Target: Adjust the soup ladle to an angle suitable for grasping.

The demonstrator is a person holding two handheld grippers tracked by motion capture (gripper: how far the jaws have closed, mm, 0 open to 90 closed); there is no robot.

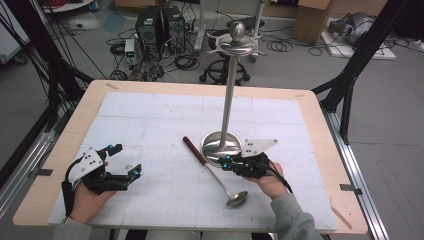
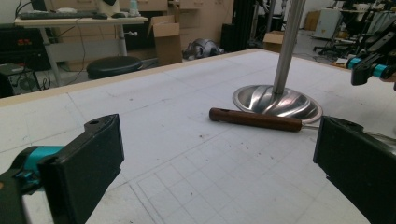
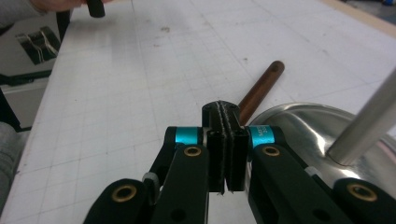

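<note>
steel ladle (image 1: pixel 220 172) lies flat beside the stand base (image 1: pixel 220 145); your right gripper (image 1: pixel 228 163) is pressed closed on nothing, left gripper (image 1: pixel 125 162) wide and empty; nudge the stand and it may tip

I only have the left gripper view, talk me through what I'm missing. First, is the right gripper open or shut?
Observer: Shut. In its own view the right gripper has its jaws pressed together with nothing between them.
Operator: What's at the far end of that brown handle?
Observer: A ladle; its metal bowl lies near the table's near edge, by the right hand.
Operator: How does that steel pole end?
Observer: The stand has a round knob on top with curved hooks just below; nothing hangs on them.
</note>
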